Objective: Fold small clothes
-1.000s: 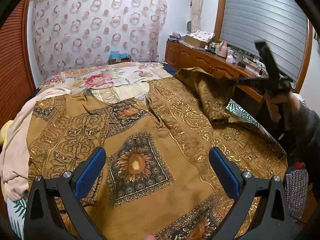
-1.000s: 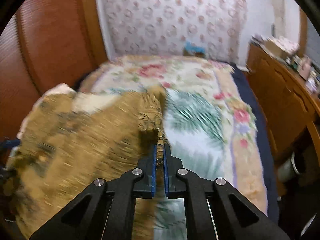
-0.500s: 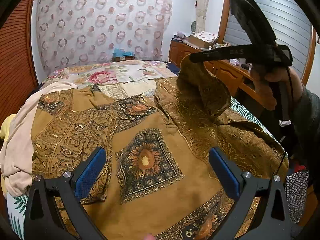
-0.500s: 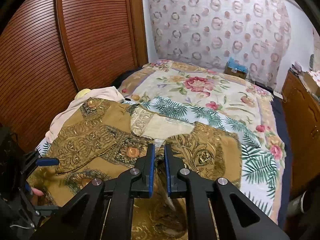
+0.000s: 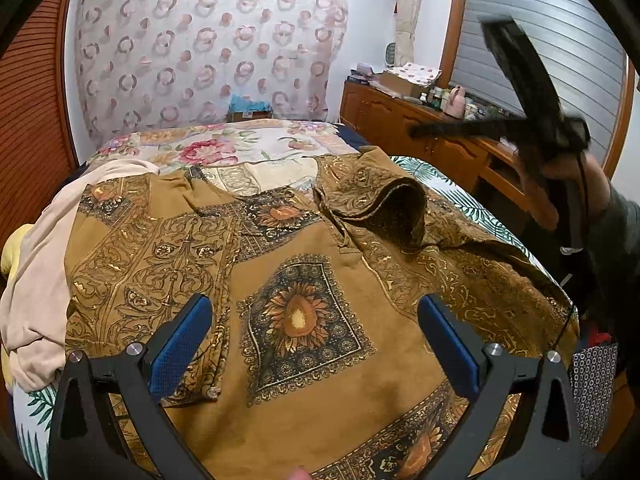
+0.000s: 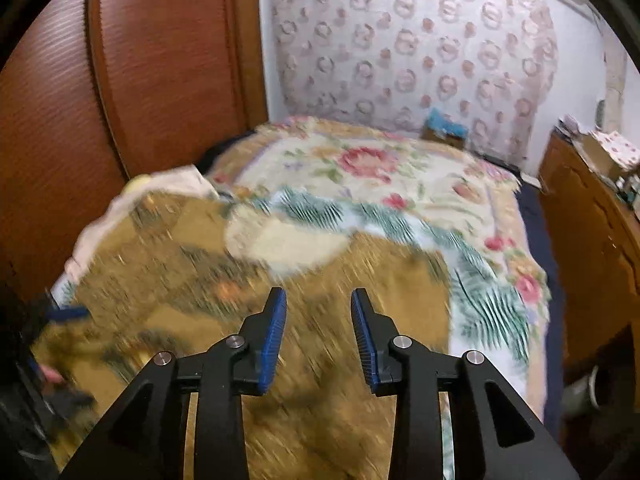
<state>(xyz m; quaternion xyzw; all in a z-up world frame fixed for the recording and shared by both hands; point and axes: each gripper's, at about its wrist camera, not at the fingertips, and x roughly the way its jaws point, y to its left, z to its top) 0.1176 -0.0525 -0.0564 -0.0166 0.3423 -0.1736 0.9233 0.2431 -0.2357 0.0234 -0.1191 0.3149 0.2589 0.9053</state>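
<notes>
Right claw released sleeve; both claws open above shirt.

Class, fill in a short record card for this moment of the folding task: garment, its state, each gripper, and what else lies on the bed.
garment: mustard-brown patterned shirt, spread on the floral bedspread
right sleeve: folded in over the chest, curled
left gripper: open, above the shirt, holding nothing
right gripper: open, holding nothing, view blurred
also on bed: pale pink cloth at the shirt's left edge
</notes>
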